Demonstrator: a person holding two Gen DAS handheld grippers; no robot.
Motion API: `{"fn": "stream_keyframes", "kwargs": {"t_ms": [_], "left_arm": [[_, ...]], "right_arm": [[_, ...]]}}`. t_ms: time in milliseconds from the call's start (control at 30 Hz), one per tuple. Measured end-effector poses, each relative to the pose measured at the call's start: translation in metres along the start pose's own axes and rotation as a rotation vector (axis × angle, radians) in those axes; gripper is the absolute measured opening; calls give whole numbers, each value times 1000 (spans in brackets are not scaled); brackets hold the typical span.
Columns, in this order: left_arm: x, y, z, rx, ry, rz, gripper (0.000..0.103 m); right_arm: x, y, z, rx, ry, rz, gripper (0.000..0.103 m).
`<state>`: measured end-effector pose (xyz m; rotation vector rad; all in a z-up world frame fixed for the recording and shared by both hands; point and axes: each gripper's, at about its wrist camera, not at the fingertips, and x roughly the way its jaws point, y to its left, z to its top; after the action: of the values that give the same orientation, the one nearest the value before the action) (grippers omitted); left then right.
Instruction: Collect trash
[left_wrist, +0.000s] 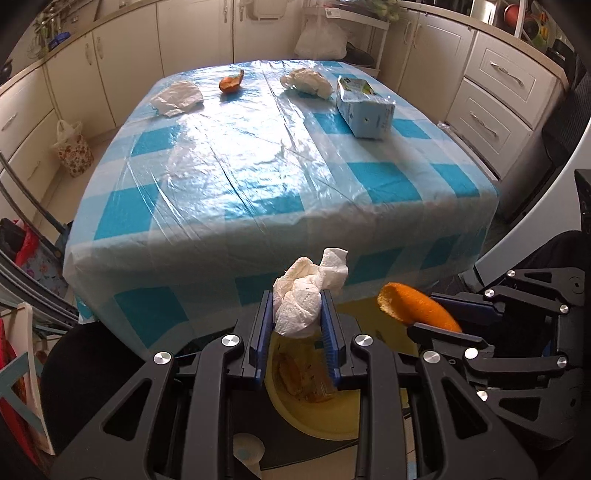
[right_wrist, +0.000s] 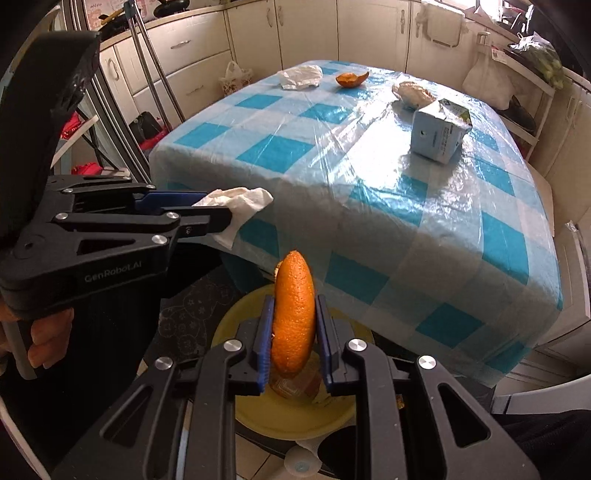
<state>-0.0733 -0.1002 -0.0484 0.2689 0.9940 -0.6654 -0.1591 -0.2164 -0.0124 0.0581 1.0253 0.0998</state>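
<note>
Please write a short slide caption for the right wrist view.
Right gripper holds orange peel above yellow bin.

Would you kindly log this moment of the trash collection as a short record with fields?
left claw: shut on crumpled paper towel
right claw: shut on orange peel
below both claws: yellow bowl holding scraps already
table: blue checked cloth under clear plastic
left on table: milk carton, white plastic bag, second orange peel, second crumpled wad
likely next step: release both items into the bowl
</note>
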Motion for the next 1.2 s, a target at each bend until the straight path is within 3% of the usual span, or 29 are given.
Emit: {"fn": "stream_keyframes", "kwargs": {"t_ms": [67,167,300,433,567,867,1033,1200], "left_arm": [[7,-6,-7,11,28,-2,24],[17,-12,-15,31,74,-2,27],[16,-17,-22,54,74,14,39],[-4,-20,-24,67,-12,60,57],[-30,-15,-23,54,-143,160,67],[-96,51,-20,-234,-404,328,84],[-104,80,-32,-316,-453,412,88],[-103,88,-34,-343,-443,407,88]], "right_arm": [[5,2,-4,-2,27,-19,35],[5,0,-6,16,27,-48,43],[-2,-11,-8,74,-5,-79,53],[-11,-20,-5,144,-75,-108,63],[-28,-24,-1,185,-179,-130,71],[-67,-22,6,203,-397,-202,82],[-75,-20,9,194,-442,-233,84],[-74,-17,10,179,-443,-247,84]]}}
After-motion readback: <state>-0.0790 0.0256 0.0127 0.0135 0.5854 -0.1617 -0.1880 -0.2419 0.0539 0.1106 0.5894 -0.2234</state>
